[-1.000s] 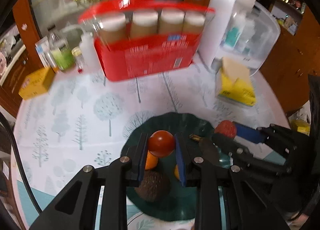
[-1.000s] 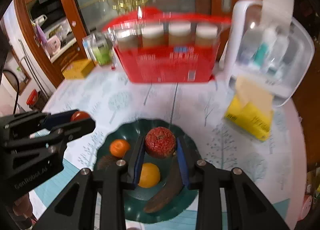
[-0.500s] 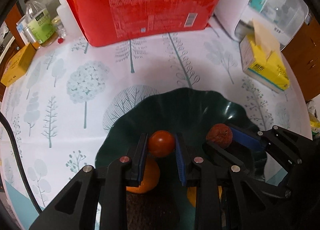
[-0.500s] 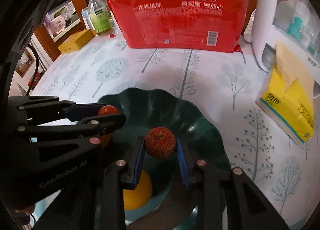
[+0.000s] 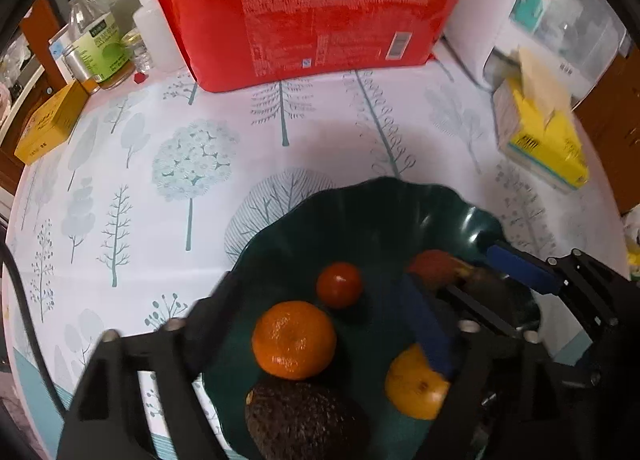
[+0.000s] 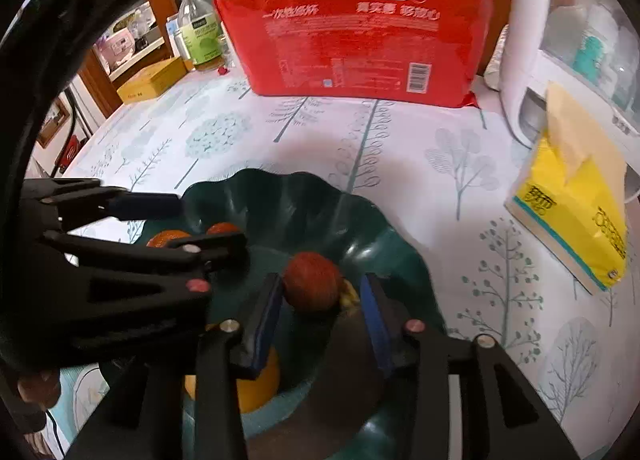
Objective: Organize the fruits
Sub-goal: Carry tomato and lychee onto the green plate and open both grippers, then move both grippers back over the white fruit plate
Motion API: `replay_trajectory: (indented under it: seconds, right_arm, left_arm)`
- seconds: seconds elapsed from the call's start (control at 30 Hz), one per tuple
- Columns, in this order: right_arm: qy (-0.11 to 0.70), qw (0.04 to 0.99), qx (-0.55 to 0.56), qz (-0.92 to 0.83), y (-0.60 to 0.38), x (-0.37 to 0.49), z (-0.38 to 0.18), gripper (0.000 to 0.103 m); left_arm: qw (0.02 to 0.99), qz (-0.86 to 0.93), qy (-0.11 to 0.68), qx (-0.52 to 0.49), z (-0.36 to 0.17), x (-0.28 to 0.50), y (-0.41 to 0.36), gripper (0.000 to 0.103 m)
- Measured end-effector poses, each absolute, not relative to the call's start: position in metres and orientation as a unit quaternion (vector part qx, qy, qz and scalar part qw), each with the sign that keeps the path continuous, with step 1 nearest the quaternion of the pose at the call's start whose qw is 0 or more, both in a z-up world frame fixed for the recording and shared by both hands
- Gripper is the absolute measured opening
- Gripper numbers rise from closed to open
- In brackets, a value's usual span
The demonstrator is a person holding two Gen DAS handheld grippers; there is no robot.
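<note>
Left hand-held gripper (image 5: 320, 300) opening, tomato (image 5: 339, 285) loose in the bowl (image 5: 360, 216). Right hand-held gripper (image 6: 320, 300) opening too, red fruit (image 6: 312, 287) between its jaws, released.

Soft, even indoor light; white glare spots on the glossy dark-green scalloped plastic plate (image 5: 476, 220), motion blur nearby, fisheye-bent edges.

A round table under a tree-print cloth (image 5: 168, 164) fills the room's foreground; wooden cabinets (image 6: 100, 72) stand at left, and a reddish wooden door (image 5: 612, 116) at right.
</note>
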State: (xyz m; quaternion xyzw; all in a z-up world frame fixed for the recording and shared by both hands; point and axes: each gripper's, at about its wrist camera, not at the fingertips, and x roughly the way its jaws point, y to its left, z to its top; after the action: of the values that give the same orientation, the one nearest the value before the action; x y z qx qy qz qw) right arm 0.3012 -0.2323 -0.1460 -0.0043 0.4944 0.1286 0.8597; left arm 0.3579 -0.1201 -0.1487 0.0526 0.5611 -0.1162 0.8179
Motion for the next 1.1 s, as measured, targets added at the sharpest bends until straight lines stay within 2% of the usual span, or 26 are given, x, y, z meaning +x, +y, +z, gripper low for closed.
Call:
replay_trajectory:
  seconds: [0.6, 0.77, 0.9, 1.1]
  right_arm:
    - [0.470, 0.875, 0.006, 0.118, -0.232, 0.264, -0.102, 0.049]
    - [0.464, 0.879, 0.012, 0.106, -0.233, 0.248, -0.081, 0.049]
    - [0.459, 0.883, 0.016, 0.094, -0.233, 0.233, -0.063, 0.049]
    - [0.455, 0.886, 0.020, 0.081, -0.229, 0.206, -0.034, 0.049]
  left_arm:
    - [0.840, -0.126, 0.526, 0.051, -0.087, 0.309, -0.111, 0.093]
    - [0.849, -0.138, 0.508, 0.045, -0.061, 0.289, -0.104, 0.094]
    - [0.859, -0.149, 0.489, 0.043, -0.038, 0.271, -0.099, 0.100]
    - [0.869, -0.160, 0.468, 0.030, -0.011, 0.244, -0.090, 0.100]
